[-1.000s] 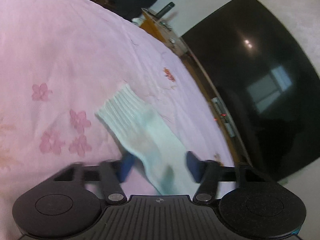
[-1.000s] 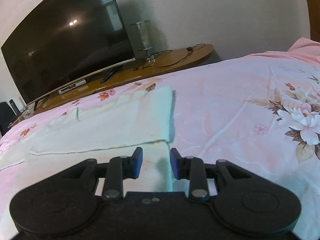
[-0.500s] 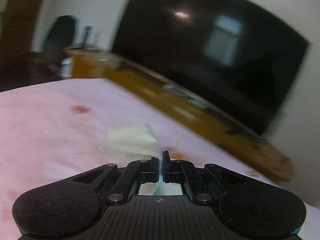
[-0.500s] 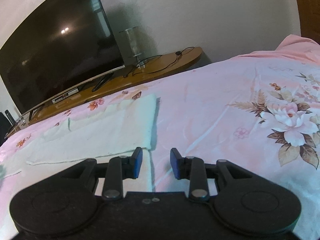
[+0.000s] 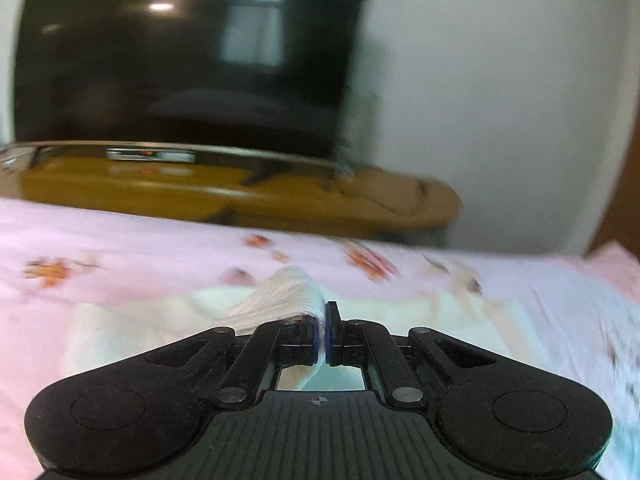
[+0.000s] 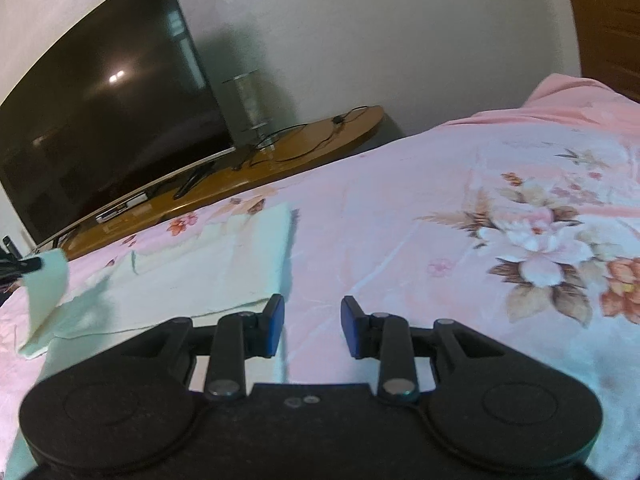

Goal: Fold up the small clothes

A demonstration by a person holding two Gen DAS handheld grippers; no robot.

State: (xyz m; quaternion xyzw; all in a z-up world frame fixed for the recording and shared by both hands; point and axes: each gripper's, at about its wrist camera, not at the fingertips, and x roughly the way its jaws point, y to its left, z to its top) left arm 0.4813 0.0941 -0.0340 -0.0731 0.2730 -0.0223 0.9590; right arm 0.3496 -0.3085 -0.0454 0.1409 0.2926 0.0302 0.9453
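Left gripper (image 5: 322,322), spread over the small ribbed white sock (image 5: 288,296) a second ago, now pinches and lifts its cuff above the pink floral bedspread (image 6: 400,220), starting the fold; right gripper (image 6: 312,326) hovers released nearby.

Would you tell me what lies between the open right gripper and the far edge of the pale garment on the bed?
In the right wrist view, only the flat pale garment itself lies ahead-left of the right gripper, spread on the pink bedspread; nothing rests on it.
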